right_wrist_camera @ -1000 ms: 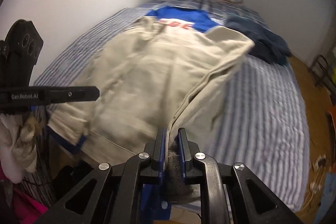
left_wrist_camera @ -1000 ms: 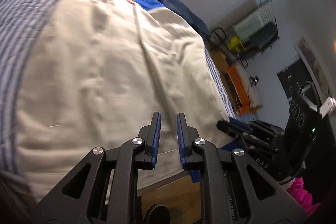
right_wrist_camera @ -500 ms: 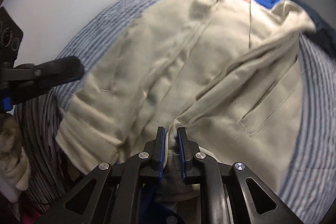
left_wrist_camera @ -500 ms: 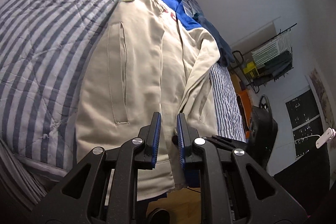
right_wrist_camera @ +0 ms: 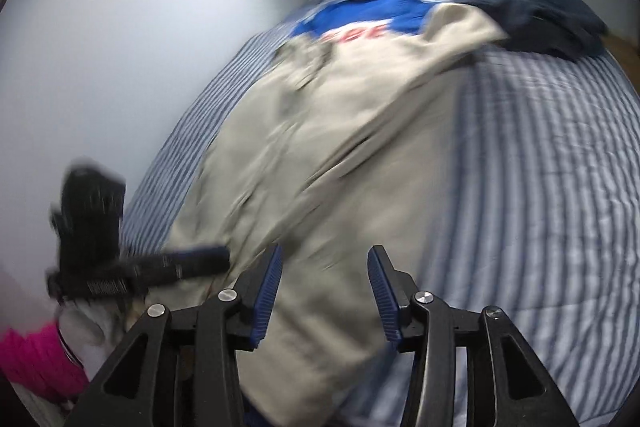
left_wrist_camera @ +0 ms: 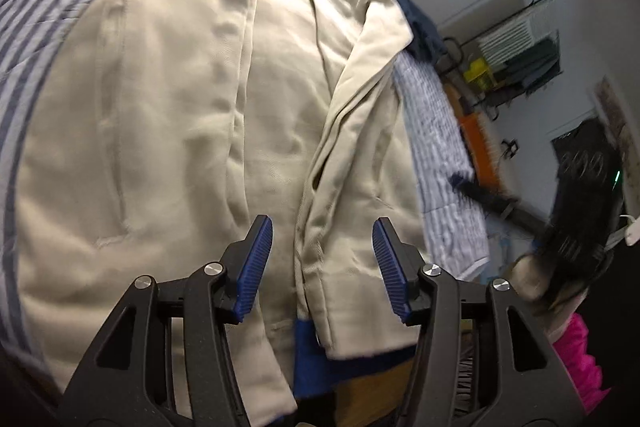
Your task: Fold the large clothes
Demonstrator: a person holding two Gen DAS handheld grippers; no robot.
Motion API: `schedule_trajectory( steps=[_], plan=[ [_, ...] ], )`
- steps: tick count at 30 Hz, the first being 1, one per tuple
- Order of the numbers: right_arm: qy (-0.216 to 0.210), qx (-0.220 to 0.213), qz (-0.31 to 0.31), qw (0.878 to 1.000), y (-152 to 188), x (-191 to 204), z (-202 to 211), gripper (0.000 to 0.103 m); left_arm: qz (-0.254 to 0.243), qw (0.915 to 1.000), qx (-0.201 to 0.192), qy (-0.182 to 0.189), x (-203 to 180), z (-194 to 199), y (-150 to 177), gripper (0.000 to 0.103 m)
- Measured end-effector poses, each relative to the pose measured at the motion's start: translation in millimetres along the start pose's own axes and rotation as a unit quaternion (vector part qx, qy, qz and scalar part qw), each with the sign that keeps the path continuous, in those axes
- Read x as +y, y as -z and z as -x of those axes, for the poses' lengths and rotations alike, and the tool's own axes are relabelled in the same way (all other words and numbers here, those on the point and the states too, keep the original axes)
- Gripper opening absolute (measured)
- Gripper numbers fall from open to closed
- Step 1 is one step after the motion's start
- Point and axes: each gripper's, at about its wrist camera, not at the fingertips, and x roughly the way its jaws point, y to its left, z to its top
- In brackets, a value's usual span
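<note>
Striped bedding (right_wrist_camera: pixel 540 155) spreads under the beige jacket (left_wrist_camera: pixel 180 115), which lies lengthwise on the bed with its blue collar end toward the far pillows and a dark garment (right_wrist_camera: pixel 552 19) beside it. Both my claws are opening now: my left gripper (left_wrist_camera: pixel 322 263) hangs over the jacket's centre edge with nothing pinched between its blue pads, and my right gripper (right_wrist_camera: pixel 324 291) is parting over the hem, the cloth beneath it no longer clamped. A second ago both were pressed nearly shut, the right one pinching a cuff. I judge the sleeve fold is laid, since the right sleeve now lies across the body. Next comes a fresh grasp, probably at the hem.
</note>
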Motion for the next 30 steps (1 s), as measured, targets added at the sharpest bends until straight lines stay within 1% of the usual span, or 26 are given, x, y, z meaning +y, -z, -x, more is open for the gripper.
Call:
schedule_trajectory(
  steps=[2,5,8,10,12,16,20,23,25,27,28,30],
  plan=[
    [-0.003,-0.017,-0.027,0.999,-19,-22,5,0.058,0.0,1.0,0.005,-0.008,-1,-9,-3,0.053],
    [-0.009,-0.038,-0.059,0.997,-50,-50,3,0.063,-0.002,0.9999,0.009,-0.004,-1,-18,-5,0.053],
    [-0.004,-0.053,-0.087,0.995,-78,-75,-8,0.065,-0.009,0.9999,0.013,-0.001,-2,-25,-6,0.053],
    [0.0,-0.054,-0.106,0.993,-98,-93,-22,0.065,-0.017,0.9998,0.012,-0.001,-3,-27,-7,0.053],
    [0.005,-0.053,-0.12,0.991,-110,-106,-34,0.065,-0.019,0.9997,0.015,0.002,-3,-30,-9,0.053],
    [0.008,-0.062,-0.142,0.988,-133,-125,-56,0.065,-0.021,0.9996,0.02,0.005,-4,-33,-12,0.053],
    [0.0,-0.072,-0.159,0.985,-157,-138,-75,0.065,-0.041,0.9988,0.025,-0.004,-9,-35,-10,0.053],
    [0.0,-0.076,-0.178,0.981,-169,-149,-87,0.065,-0.053,0.9981,0.031,-0.007,-13,-39,-9,0.047],
    [0.001,-0.082,-0.196,0.977,-175,-158,-95,0.065,-0.049,0.9983,0.03,-0.005,-14,-40,-10,0.045],
    [-0.007,-0.092,-0.222,0.971,-178,-167,-100,0.066,-0.041,0.9987,0.031,0.004,-12,-39,-9,0.03],
    [-0.017,-0.096,-0.24,0.966,-179,-173,-103,0.066,-0.039,0.9987,0.034,0.004,-11,-41,-9,0.026],
    [-0.03,-0.097,-0.27,0.958,-183,-182,-109,0.062,-0.042,0.9984,0.039,0.006,-10,-42,-8,0.013]
  ],
)
